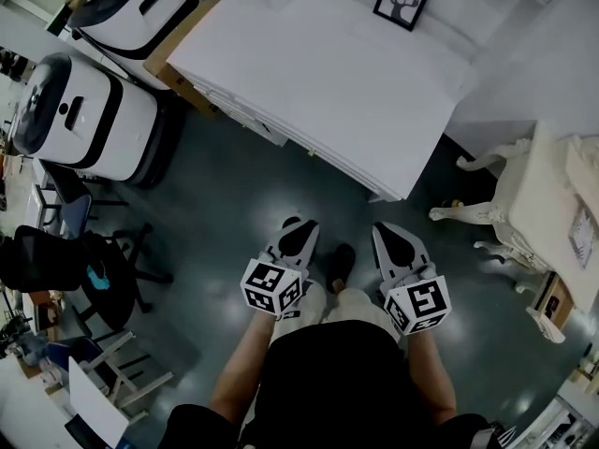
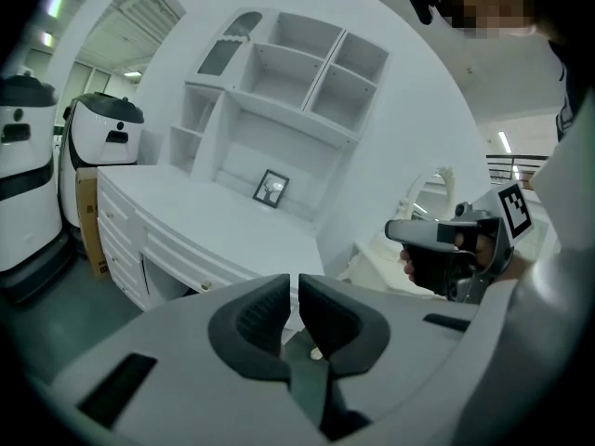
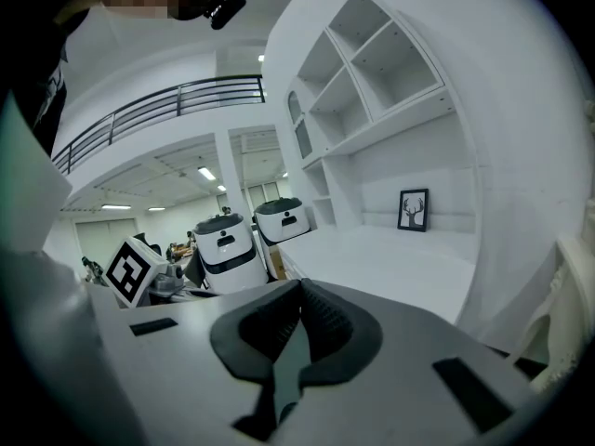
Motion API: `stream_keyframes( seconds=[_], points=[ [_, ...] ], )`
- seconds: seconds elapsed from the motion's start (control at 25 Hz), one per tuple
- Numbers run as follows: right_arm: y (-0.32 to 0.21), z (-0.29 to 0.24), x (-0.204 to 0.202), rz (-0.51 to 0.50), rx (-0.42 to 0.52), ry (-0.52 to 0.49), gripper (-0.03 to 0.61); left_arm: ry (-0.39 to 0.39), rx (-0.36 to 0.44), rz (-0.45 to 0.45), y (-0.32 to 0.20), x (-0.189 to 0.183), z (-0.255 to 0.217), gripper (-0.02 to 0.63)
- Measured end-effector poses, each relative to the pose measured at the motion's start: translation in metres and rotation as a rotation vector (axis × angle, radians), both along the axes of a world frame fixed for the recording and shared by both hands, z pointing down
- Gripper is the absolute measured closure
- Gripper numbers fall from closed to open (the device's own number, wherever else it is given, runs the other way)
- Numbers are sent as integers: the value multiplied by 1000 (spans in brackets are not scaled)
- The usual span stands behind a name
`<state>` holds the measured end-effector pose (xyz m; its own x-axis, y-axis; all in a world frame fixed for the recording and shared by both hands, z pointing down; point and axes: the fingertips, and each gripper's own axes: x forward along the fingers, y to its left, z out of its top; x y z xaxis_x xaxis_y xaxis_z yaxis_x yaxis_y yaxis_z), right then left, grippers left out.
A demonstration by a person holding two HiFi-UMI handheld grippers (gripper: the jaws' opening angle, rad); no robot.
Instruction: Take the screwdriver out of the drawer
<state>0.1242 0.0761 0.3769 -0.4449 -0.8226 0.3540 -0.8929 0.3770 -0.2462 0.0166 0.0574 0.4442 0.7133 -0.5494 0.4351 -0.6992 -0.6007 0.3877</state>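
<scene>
**Both tongs clenched and empty, drawer not yet opened**

Your left gripper (image 2: 290, 291) has its jaws drawn together with nothing between the pads. Your right gripper (image 3: 299, 292) is the same, its pads meeting and empty. In the head view you hold the two side by side in front of your waist. Your forearms are tucked in, the marker cubes face up, and both noses point forward and a little down toward the white desk (image 1: 318, 82).

The screwdriver shows in no view. Judging from the task, it lies inside the desk, behind one of the drawer fronts (image 2: 116, 240) along the edge that faces you. Every front that can be seen looks shut. I cannot tell which drawer holds the tool or which way its long axis runs.

The relation that matters is that the desk stands ahead of both grippers, apart from them, across a stretch of bare dark floor (image 1: 234, 204). Its near edge runs on a slant. The right gripper is nearer the desk's right-hand corner. The left gripper view looks onto the stacked fronts at its left and a small knob (image 2: 205, 284) just above its jaws. That makes the left hand look the better placed for a pull, and its jaws would have to part first to take a knob.
</scene>
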Motion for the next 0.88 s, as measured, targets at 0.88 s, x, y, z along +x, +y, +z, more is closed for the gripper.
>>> stream_keyframes(
  seconds=[0.88],
  points=[
    [-91,63,-3,96,-108,40,561,-174,-94,92,-149,-3,157,525]
  ],
)
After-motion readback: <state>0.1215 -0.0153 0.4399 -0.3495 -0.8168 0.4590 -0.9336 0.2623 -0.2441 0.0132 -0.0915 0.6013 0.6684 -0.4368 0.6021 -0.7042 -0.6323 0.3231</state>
